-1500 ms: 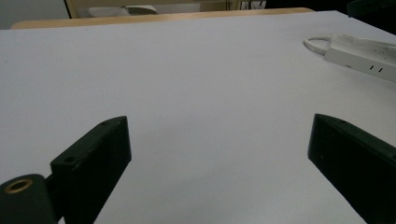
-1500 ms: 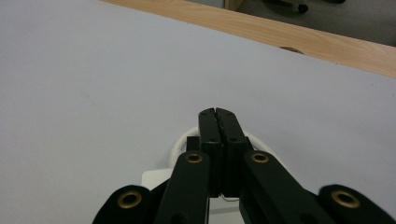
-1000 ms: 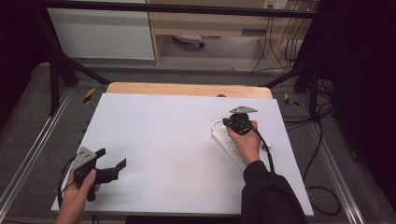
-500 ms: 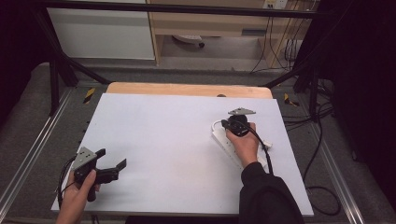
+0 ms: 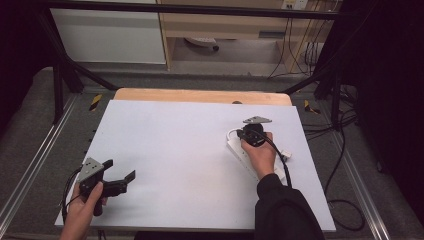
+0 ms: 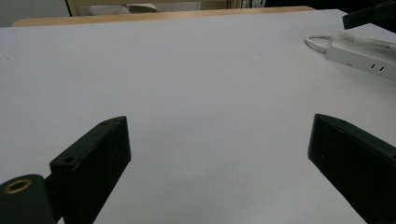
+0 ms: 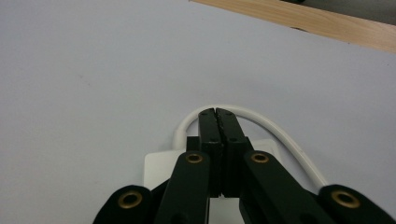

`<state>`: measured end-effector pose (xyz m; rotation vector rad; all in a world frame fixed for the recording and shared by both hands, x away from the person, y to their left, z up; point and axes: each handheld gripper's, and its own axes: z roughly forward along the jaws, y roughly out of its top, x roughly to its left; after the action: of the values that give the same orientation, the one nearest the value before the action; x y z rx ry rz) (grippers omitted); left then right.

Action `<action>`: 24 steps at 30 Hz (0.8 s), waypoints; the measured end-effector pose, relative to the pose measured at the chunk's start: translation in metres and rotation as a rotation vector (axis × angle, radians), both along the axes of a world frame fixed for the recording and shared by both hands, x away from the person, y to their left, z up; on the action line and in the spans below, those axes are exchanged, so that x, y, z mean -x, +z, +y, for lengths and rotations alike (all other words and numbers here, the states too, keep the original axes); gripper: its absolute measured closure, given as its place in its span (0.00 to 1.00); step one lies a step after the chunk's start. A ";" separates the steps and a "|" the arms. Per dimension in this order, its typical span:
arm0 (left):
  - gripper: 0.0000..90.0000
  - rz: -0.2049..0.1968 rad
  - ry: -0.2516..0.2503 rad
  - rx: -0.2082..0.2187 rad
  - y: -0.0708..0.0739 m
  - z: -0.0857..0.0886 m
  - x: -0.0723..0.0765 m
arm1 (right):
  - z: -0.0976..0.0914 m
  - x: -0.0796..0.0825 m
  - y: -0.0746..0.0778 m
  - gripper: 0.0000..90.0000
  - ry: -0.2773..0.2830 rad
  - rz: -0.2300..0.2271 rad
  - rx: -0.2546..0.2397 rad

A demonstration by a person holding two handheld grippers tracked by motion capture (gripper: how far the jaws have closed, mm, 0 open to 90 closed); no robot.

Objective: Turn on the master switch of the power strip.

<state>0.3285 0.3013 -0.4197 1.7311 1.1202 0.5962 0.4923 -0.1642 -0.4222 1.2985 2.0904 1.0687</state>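
Observation:
A white power strip [image 5: 234, 148] lies on the right half of the white table [image 5: 180, 140], its white cable [image 7: 280, 133] looping from the far end. My right gripper [image 5: 244, 134] hovers over that far end of the strip [image 7: 159, 165], and its jaws [image 7: 217, 113] are shut together with nothing seen between them. At the near left, my left gripper [image 5: 120, 170] is held open just above the bare table. In the left gripper view, the strip [image 6: 359, 49] lies far off to the right of the wide-open left gripper [image 6: 219, 140].
A wooden table edge [image 5: 200, 95] runs along the far side of the white surface. Black cables [image 5: 345, 150] hang off the right side. Metal frame rails [image 5: 30, 165] flank the table. A white connector [image 5: 286, 155] lies by the strip.
My right gripper has drifted slightly nearer and leftward over the power strip. The left gripper has stayed in place.

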 end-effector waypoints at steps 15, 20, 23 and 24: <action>0.07 0.001 -0.001 -0.001 0.000 0.000 0.000 | -0.001 -0.001 -0.003 1.00 -0.011 0.014 0.016; 0.07 0.002 -0.003 0.000 0.000 0.000 0.000 | -0.005 -0.004 -0.004 1.00 -0.023 0.020 0.030; 0.07 0.001 -0.003 -0.001 0.000 0.000 0.000 | -0.006 -0.005 -0.005 1.00 -0.029 0.028 0.034; 0.07 0.002 -0.003 0.000 0.000 0.000 0.000 | -0.006 -0.006 -0.005 1.00 -0.031 0.031 0.036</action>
<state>0.3285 0.3010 -0.4200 1.7337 1.1186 0.5931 0.4979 -0.1699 -0.4276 1.3344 2.0956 0.9992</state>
